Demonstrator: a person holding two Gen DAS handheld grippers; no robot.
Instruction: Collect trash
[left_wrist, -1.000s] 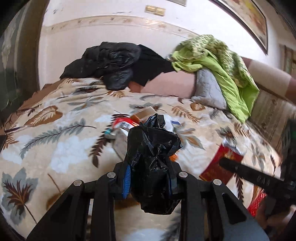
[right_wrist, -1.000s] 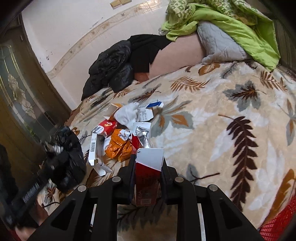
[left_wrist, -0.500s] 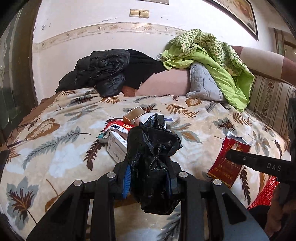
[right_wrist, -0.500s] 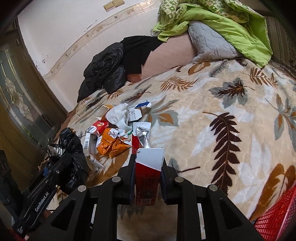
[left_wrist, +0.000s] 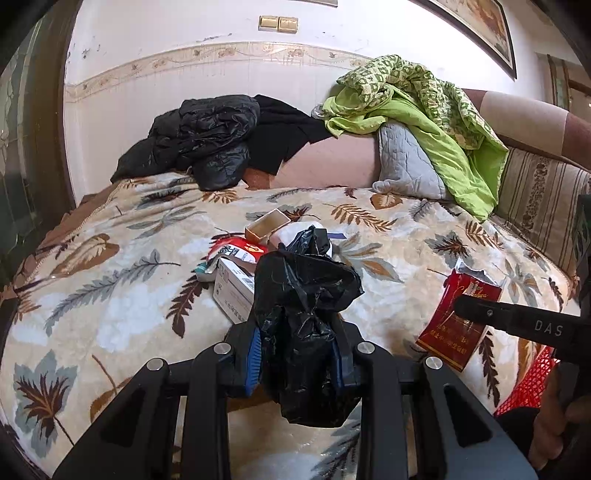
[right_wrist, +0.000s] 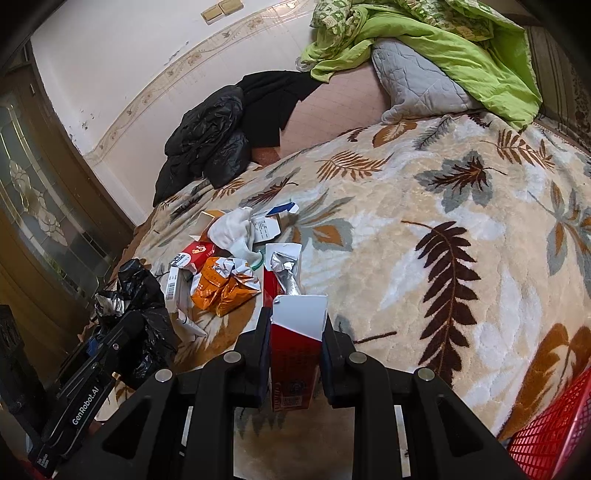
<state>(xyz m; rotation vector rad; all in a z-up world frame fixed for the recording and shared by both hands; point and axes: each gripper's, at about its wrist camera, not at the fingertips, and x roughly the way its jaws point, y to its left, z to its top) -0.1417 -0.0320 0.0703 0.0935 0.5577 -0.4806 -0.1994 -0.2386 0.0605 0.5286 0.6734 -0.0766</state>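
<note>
Two pieces of trash are held above the leaf-patterned blanket (right_wrist: 424, 192). The left gripper (left_wrist: 300, 360) is clenched on a crumpled black plastic bag (left_wrist: 304, 314), which bulges above and hangs below its blue-edged pads. The right gripper (right_wrist: 295, 354) grasps a torn red carton (right_wrist: 293, 363) with its white flap sticking up between the fingers. Both grippers point forward and down toward the bed.

Just beyond them lies the loose pile: an orange foil wrapper (right_wrist: 221, 286), a white crumpled cloth (right_wrist: 236, 230), a white box with a barcode (left_wrist: 232, 291), a small open tan box (left_wrist: 266, 223) and a silver foil scrap (right_wrist: 284, 269). A red mesh basket (right_wrist: 550, 435) shows at the lower right corner; what is in it cannot be seen.

The blanket to the right of the pile is bare. At the far edge lie a black jacket (left_wrist: 201, 144), a grey pillow (left_wrist: 406, 162) and a green quilt (left_wrist: 436, 122) against the wall.
</note>
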